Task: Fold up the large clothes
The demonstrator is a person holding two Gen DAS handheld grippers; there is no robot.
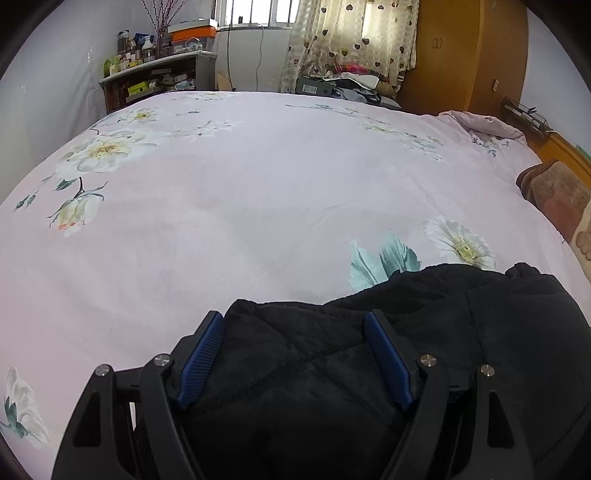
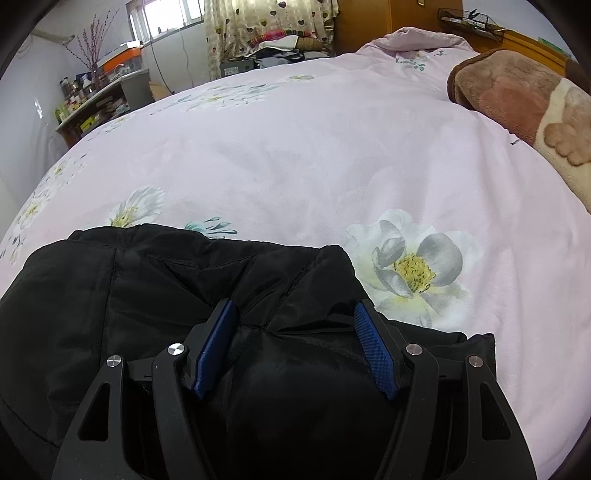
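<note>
We see few containers, all beyond the far edge of the bed (image 1: 258, 177). An orange-lidded clear box (image 1: 192, 38) sits on top of a shelf unit (image 1: 155, 79) past the bed's far left corner; small items show through its sides, but we cannot name them. The shelf top beside it holds bottles and jars (image 1: 133, 51), and its lower compartments are packed with boxes too small to read. A black wire basket (image 2: 469, 20) hangs past the bed's far right corner; its contents are unclear.

The black padded garment (image 1: 369, 350) lies on the bed's pink floral cover at the near edge, bunched in puffy folds. Our left gripper (image 1: 293, 356) is spread wide, its blue pads either side of the garment's left part; from this angle we cannot tell whether the pads touch the fabric. Our right gripper (image 2: 295, 349) is likewise spread over the garment's right part, with a raised fold of fabric between the pads.

The garment's near portion is hidden under both grippers and cut off by the frame, so we cannot make out its overall shape. A brown fleece blanket (image 2: 517, 107) lies on the bed's right side, cut off at the edge. A heap of clothes (image 1: 351, 83) beyond the far edge sits partly behind the heart-print curtain (image 1: 354, 37).
</note>
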